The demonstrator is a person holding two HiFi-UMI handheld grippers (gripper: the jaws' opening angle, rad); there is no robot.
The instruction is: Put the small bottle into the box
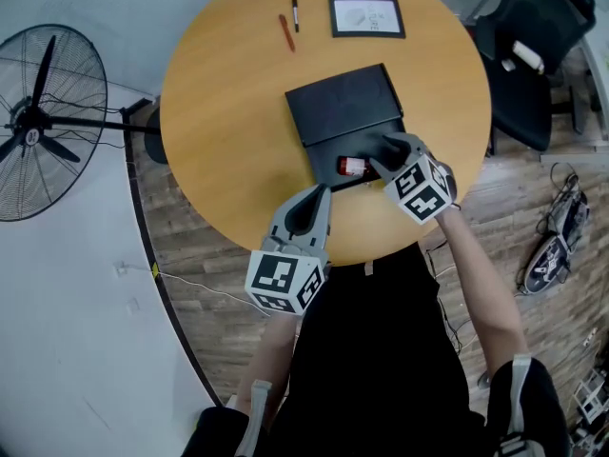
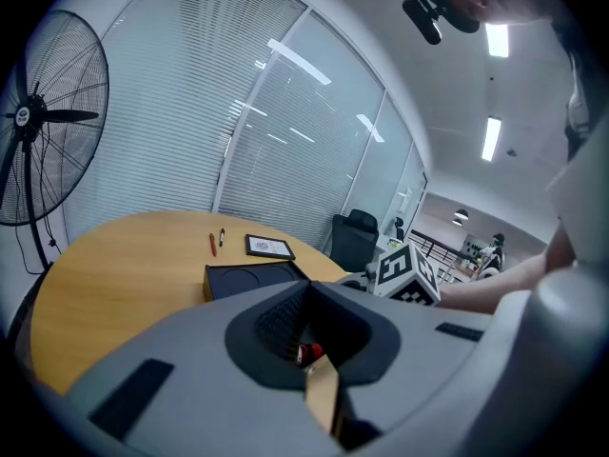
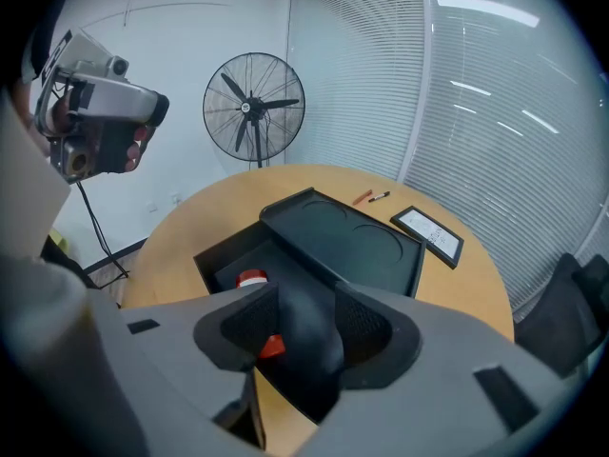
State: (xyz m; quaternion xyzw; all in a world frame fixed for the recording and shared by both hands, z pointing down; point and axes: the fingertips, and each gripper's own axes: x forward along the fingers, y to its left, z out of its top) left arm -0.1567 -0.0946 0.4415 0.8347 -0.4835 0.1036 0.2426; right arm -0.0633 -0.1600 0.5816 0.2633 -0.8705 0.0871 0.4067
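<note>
Small bottle (image 1: 353, 167) lies on its side inside the open box (image 1: 326, 181), just below the middle of the head view, so the placing looks done. What remains, I judge, is to lift the right tool (image 1: 385, 155) straight up and away without clipping the box wall or nudging the bottle. Its jaws stand wide apart and grip nothing, just beside the bottle. The left tool (image 1: 319, 193) hovers over the counter (image 1: 228, 122) at its near edge, jaws somewhat apart and empty.

Round wooden table (image 1: 228, 112), standing fan (image 1: 38, 122)
</note>
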